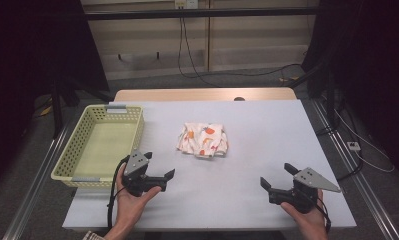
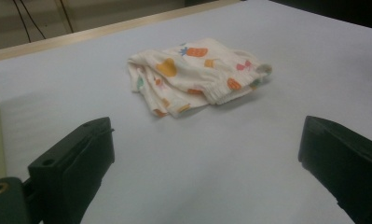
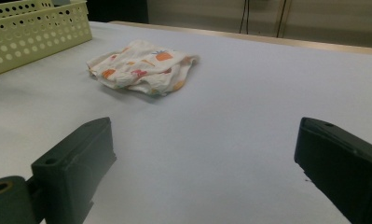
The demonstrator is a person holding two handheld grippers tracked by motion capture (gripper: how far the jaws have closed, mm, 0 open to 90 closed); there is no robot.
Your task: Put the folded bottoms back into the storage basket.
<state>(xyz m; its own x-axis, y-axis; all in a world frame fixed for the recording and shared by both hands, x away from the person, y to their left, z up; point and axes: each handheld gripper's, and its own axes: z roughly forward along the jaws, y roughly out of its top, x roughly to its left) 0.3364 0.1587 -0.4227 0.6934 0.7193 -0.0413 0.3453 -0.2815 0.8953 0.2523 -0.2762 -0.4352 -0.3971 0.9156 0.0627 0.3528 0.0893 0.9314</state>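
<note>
The folded, fruit-printed cloth lies mid-desk, flat on the pale surface, well apart from both grippers. The left gripper hovers near the front edge with its fingers spread wide and empty; the right gripper sits likewise at the front right, fingers apart, nothing between them. Both point towards the cloth.

A likely slip: the fingers could pinch only the top layer, so the fold would open and the cloth drag or trail out on lifting. Pressing too low could scrape the desk.

The yellow perforated basket stands empty to the cloth's left, just beside the left gripper. Nothing blocks either path to the cloth.
</note>
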